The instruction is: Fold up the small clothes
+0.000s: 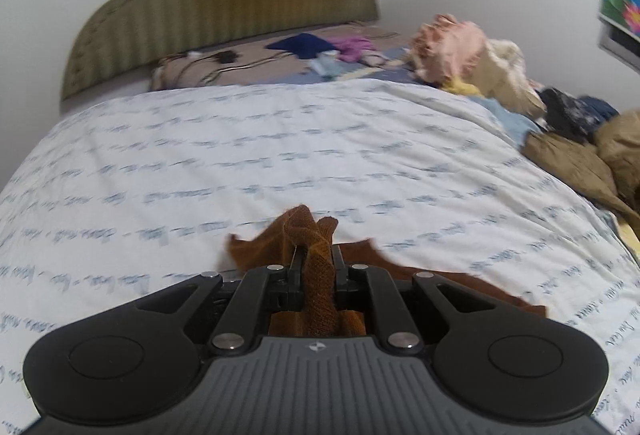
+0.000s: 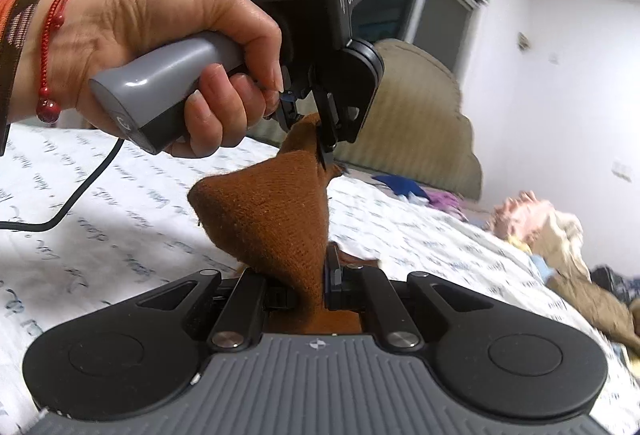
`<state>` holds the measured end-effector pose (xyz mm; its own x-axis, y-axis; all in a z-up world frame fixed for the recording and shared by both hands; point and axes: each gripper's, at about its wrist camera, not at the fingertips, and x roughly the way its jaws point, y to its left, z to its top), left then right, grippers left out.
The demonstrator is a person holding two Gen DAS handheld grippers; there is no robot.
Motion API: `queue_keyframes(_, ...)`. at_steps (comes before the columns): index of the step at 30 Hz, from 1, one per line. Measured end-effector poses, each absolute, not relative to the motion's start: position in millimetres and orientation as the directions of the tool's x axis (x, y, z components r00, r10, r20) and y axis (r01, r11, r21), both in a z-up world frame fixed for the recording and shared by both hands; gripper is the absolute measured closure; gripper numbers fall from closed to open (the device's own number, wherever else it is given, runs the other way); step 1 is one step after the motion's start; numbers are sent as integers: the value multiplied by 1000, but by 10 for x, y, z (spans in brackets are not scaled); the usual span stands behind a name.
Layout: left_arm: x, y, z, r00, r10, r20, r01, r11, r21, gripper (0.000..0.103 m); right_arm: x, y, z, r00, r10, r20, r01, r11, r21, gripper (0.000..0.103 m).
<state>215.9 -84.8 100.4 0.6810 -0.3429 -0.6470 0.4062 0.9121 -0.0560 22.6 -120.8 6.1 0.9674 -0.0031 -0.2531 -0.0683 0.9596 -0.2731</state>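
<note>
A small brown knitted garment (image 1: 316, 267) is pinched in my left gripper (image 1: 316, 255), which is shut on it above the bed with white printed bedding (image 1: 240, 155). Part of the cloth hangs to the right (image 1: 460, 283). In the right wrist view the same brown garment (image 2: 276, 211) stretches between my right gripper (image 2: 316, 275), shut on its lower edge, and the left gripper (image 2: 316, 139) held by a hand above. The garment is lifted off the bed.
A pile of clothes (image 1: 480, 55) lies at the bed's right side, with tan fabric (image 1: 580, 163) nearer. Dark and purple clothes (image 1: 320, 45) lie near the olive headboard (image 1: 224, 3). A black cable (image 2: 80, 195) trails over the bedding.
</note>
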Motion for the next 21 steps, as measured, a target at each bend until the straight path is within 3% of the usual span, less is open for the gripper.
queue_keyframes(4,2117,-1334,919,647,-364,-670,463,886,-34,93,253,-1565,-5,960,-41,-276,-13,982,-190,93)
queue_keyframes(11,2052,-2139,486,571,-372,-732,546,838,0,93,227,-2247,-186,928,-20,-373,62,993,100,93)
queue_keyframes(15,2019,-2424,229,503,-401,-766,595,803,-29,93,203,-2531,-413,897,63,-437,74,954,289,92)
queue_keyframes(17,2027,-2504,162,475,-400,-784,593,803,-50,89,194,-2676,-516,883,111,-457,79,923,378,86)
queue_keyframes(20,2033,-2515,177,486,-400,-777,586,809,-50,60,219,-2820,-585,872,147,-467,84,895,439,80)
queue_keyframes(21,2020,-2482,223,512,-396,-763,577,816,-36,39,217,-2856,-601,872,154,-465,87,885,457,77)
